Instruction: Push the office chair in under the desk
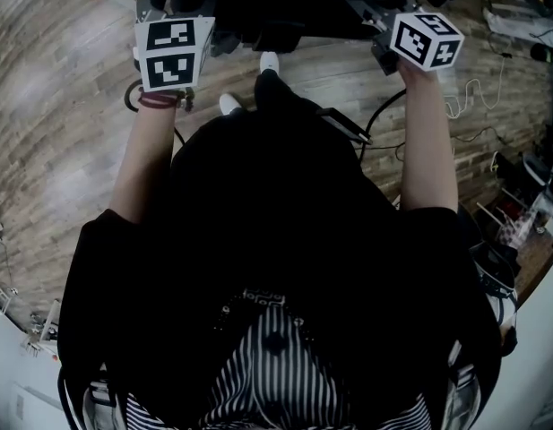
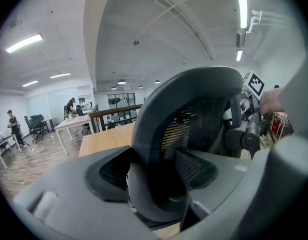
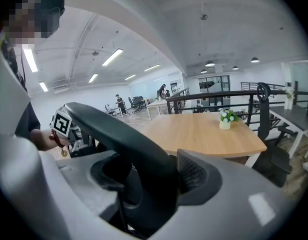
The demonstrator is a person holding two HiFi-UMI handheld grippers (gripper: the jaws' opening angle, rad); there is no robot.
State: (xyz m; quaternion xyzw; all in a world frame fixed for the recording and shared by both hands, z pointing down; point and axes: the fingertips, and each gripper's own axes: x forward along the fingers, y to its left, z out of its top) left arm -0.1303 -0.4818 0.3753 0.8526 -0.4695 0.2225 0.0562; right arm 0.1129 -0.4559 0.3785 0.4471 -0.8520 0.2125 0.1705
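The office chair [image 1: 285, 7] is a dark mass at the top of the head view, just beyond both hands. In the left gripper view its grey mesh backrest [image 2: 193, 119] fills the middle, and its left edge sits between the pads of my left gripper [image 2: 154, 174], which is shut on it. In the right gripper view the backrest's dark rim [image 3: 119, 139] runs between the pads of my right gripper [image 3: 154, 179], also shut on it. The wooden desk [image 3: 208, 134] lies just beyond the chair, and its top [image 2: 106, 139] shows past the backrest. Each cube [image 1: 175, 52] faces up.
A small flower pot [image 3: 224, 119] stands on the desk. A black railing [image 3: 218, 96] runs behind it, and another chair [image 3: 271, 149] stands at the right. Cables [image 1: 473, 97] trail over the wood floor at the right. Farther desks [image 2: 69, 121] and people are in the background.
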